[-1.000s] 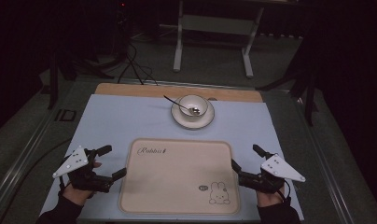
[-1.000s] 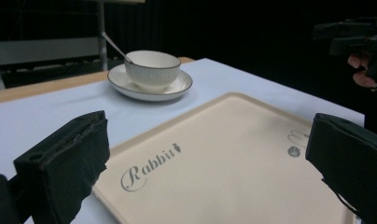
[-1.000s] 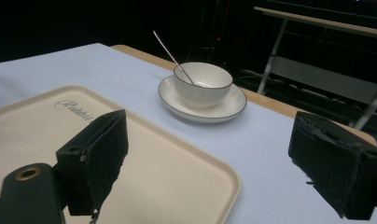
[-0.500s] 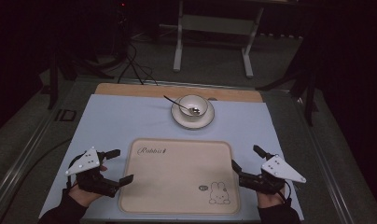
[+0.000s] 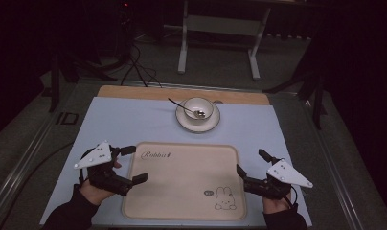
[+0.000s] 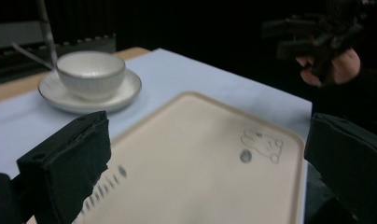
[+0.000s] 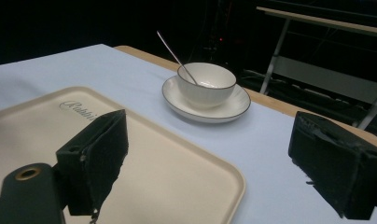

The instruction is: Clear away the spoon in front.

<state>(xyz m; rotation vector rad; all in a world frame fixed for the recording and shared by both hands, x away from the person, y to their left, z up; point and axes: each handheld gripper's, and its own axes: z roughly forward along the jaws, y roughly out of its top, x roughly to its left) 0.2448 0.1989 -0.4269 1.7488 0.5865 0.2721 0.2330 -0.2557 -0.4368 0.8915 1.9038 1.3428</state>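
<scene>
- High view: cream rectangular plastic tray (image 5: 184,179) lying between left gripper (image 5: 130,164) and right gripper (image 5: 251,166), long axis crosswise.
- Both sets of jaws spread, empty (each beside a short tray edge).
- White ceramic bowl (image 5: 198,109) on saucer well beyond.

In the high view the person's dark-sleeved forearms ran off the bottom edge, and the small grey mark (image 5: 209,192) beside the printed rabbit on the cream rectangular plastic tray (image 5: 182,201) was too small to read. In the left gripper view the tray's dark script lettering (image 6: 102,189) was smeared past reading, its near end was cut by the bottom edge, and the thin metal spoon (image 6: 30,55) in the white ceramic bowl (image 6: 91,74) showed its handle alone. In the right gripper view the lettering (image 7: 79,109) ran behind the near black jaw, cut short.
</scene>
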